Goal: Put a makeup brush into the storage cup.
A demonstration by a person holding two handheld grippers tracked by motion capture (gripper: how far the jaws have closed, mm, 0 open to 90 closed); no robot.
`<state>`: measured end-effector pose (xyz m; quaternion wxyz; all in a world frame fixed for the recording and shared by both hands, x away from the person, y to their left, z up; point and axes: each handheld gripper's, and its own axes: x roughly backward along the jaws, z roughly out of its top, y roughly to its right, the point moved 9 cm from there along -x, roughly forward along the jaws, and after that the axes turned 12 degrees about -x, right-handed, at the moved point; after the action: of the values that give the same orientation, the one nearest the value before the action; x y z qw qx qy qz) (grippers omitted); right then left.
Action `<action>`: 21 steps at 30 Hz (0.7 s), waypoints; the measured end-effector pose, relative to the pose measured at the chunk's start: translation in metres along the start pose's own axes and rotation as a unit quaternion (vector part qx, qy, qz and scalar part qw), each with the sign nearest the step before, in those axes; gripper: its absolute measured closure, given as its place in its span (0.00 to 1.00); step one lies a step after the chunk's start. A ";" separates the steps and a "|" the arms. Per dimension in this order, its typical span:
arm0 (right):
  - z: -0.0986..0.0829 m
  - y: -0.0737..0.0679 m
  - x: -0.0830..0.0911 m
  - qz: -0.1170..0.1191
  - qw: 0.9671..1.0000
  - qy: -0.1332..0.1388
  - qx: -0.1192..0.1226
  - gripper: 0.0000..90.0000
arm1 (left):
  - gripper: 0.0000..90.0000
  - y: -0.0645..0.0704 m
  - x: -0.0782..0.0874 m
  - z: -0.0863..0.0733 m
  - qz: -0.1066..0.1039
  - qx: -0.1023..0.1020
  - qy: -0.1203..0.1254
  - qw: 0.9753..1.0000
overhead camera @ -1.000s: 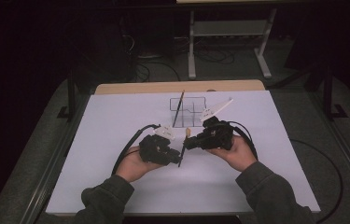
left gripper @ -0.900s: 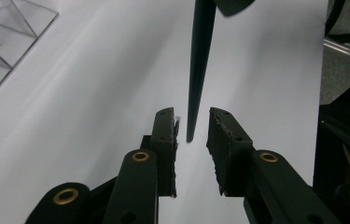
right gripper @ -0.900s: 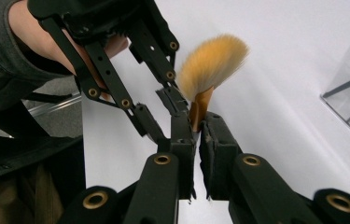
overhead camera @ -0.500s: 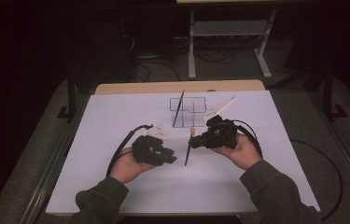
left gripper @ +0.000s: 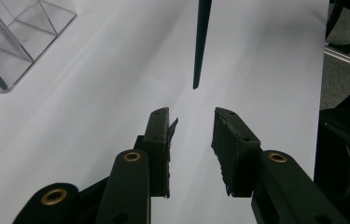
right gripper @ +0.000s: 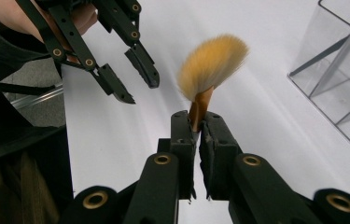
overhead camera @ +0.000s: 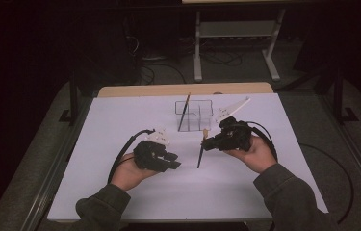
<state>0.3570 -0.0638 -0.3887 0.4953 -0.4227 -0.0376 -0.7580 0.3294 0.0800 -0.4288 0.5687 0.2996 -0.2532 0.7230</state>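
Right gripper clamped on brush near bristles; left gripper wide, idle; best swung handle-first, tilted, into clear organizer.

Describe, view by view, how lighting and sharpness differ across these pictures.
High view: the white table sheet is lit, surroundings nearly black, fine detail soft. Left gripper view: the open left gripper is crisp, the sheet evenly bright. Right gripper view: the brush bristles look soft-edged; the clear organiser shows pale reflections.
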 end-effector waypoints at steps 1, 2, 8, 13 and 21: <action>0.000 0.001 0.001 -0.001 1.000 -0.001 0.000 0.93 | 0.73 0.000 0.000 0.000 -0.001 0.003 0.001 1.000; 0.000 0.001 0.001 -0.001 1.000 -0.001 0.000 0.93 | 0.73 0.000 0.001 -0.001 0.002 0.000 0.002 1.000; -0.002 0.004 0.005 -0.012 1.000 -0.006 0.003 0.93 | 0.70 -0.001 0.007 -0.006 0.008 0.005 0.008 1.000; -0.005 0.008 0.009 -0.018 1.000 -0.008 -0.002 0.93 | 0.68 -0.002 0.012 -0.009 0.016 0.006 0.015 1.000; -0.009 0.014 0.015 -0.029 0.999 -0.012 -0.007 0.93 | 0.62 -0.003 0.019 -0.017 0.023 0.015 0.026 0.999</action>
<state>0.3599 -0.0858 -0.3893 0.4698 -0.4336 -0.0502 -0.7673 0.3261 0.1052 -0.4266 0.5539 0.2830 -0.2343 0.7471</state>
